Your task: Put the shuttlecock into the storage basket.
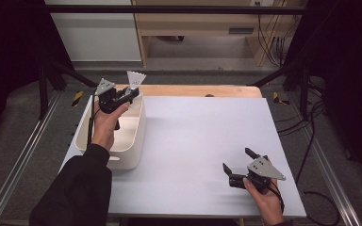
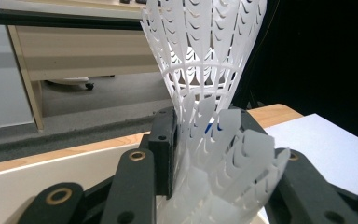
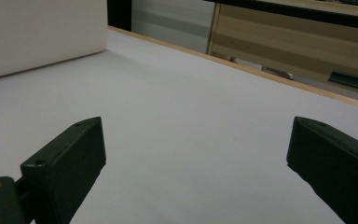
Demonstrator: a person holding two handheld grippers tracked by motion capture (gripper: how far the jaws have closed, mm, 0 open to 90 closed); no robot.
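2 hand-held grippers, 1 per hand. Left hand-held gripper [image 1: 133,92]: black jaws clamped on shuttlecocks, held up over the far end of the bin, above its rim. In the left gripper view at least 2 shuttlecocks [image 2: 205,70] show, nested or overlapping; exact count can't tell. One skirt stands upright above the jaws, another [image 2: 242,163] fans out lower, tilted twd the right jaw. Skirts: white translucent plastic, slotted lattice w/ a ring band, cone-shaped, flaring upward. Small blue bit at the pinch point; corks hidden btwn the jaws.

Right hand-held gripper [image 1: 239,162]: jaws wide apart, nothing btwn them, low over the near right part of the desk, well apart from the bin.

1 bin [image 1: 134,141]: white, smooth, rounded-corner rectangular tub, at the desk's left side.

1 desk [image 1: 193,136]: flat matte pale-grey top, wood strip along the far edge.
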